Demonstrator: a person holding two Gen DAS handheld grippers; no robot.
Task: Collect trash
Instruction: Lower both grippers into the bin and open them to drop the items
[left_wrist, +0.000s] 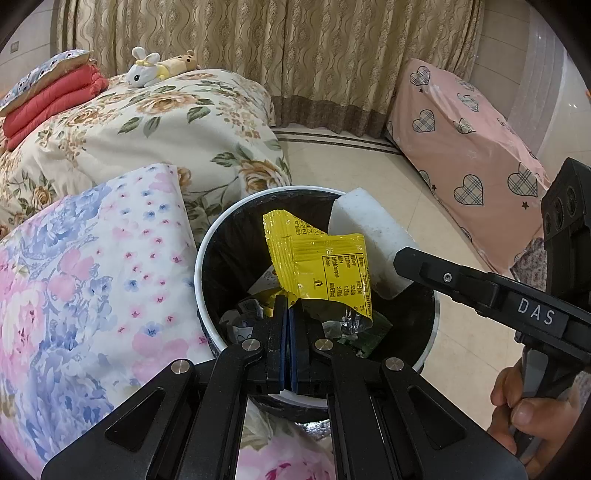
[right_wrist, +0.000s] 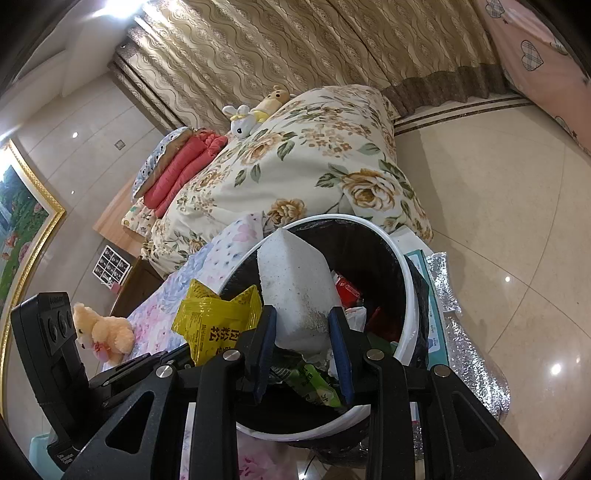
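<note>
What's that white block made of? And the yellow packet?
The white block looks like foam: matte, grainy, speckled with dirt. The yellow packet looks like thin plastic film, glossy and crinkled, with a silvery inside showing, so maybe foil-lined.

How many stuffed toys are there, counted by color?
White bunny: 1
Yellow-and-tan bear lying behind the bunny: 1
Peach teddy on the pink and blue floral bedding: 1
Total: 3
</note>
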